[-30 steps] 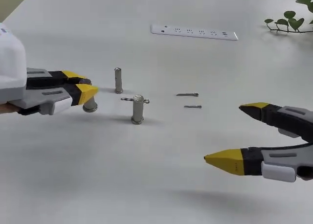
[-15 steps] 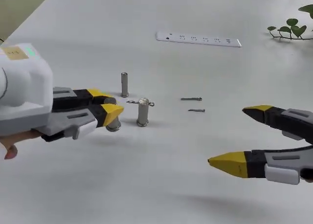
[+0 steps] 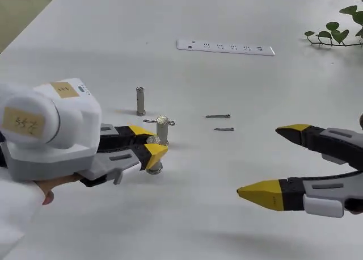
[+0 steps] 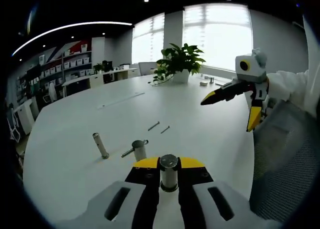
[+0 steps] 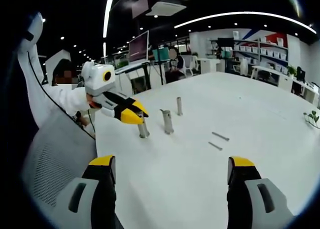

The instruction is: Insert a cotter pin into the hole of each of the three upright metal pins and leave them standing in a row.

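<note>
My left gripper [image 3: 154,146] is shut on a bare metal pin [image 3: 153,167], upright at the table surface just in front of a second pin [image 3: 163,129] that has a cotter pin through its hole. In the left gripper view the held pin [image 4: 169,172] stands between the yellow tips. A third bare pin [image 3: 140,101] stands farther back. Two loose cotter pins [image 3: 218,116] [image 3: 224,129] lie to the right of the pins. My right gripper [image 3: 258,160] hovers wide open at the near right with nothing between its jaws.
A white power strip [image 3: 226,47] lies across the far middle of the white table [image 3: 187,220]. A leafy plant [image 3: 334,33] sits at the far right corner. A person's hand and white sleeve [image 3: 17,220] are at the near left.
My left gripper has carried its pin from the left of the other pins toward me and to the right, to just in front of the cottered pin. The right gripper has barely moved.
</note>
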`<state>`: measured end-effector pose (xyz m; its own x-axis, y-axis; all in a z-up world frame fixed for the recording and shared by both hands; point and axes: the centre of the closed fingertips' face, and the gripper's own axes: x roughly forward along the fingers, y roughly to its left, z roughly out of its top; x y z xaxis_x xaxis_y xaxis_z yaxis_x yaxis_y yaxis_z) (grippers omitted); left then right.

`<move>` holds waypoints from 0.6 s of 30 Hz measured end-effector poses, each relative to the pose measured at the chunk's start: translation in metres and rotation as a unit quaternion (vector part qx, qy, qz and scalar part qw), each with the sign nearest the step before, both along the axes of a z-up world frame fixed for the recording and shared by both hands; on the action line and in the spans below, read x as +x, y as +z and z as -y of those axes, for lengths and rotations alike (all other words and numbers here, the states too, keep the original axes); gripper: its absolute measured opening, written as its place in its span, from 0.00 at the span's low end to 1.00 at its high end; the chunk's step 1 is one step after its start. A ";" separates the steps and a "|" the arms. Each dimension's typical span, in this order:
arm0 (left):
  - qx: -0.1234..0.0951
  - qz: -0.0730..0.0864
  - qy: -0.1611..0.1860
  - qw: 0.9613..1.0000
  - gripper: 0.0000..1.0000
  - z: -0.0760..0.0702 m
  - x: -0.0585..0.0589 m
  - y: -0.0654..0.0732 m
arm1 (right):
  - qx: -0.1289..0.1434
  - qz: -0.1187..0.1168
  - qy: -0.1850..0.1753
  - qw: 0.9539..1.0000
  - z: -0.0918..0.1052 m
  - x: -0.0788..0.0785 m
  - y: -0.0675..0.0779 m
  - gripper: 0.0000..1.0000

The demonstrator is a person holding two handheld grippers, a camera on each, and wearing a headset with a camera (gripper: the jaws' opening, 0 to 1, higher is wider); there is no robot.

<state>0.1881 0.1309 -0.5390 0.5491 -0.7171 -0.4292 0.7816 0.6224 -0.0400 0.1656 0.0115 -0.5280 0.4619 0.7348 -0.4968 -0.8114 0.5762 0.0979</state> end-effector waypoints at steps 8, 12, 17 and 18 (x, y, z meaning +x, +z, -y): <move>0.005 -0.009 0.001 1.000 0.09 0.007 0.004 -0.007 | -0.003 -0.004 0.001 1.000 0.002 -0.001 -0.001 0.89; 0.012 -0.010 -0.005 1.000 0.09 0.011 0.005 -0.011 | -0.004 -0.003 0.004 1.000 0.001 0.000 0.001 0.86; 0.017 -0.014 -0.009 1.000 0.09 0.016 0.005 -0.013 | -0.006 0.000 0.004 1.000 0.001 -0.001 0.003 0.87; 0.018 -0.013 -0.010 1.000 0.09 0.017 0.004 -0.014 | -0.006 0.001 0.004 1.000 0.001 -0.001 0.003 0.87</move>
<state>0.1923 0.1141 -0.5529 0.5234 -0.7110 -0.4696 0.7927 0.6085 -0.0379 0.1650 0.0108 -0.5253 0.4566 0.7327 -0.5047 -0.8162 0.5707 0.0900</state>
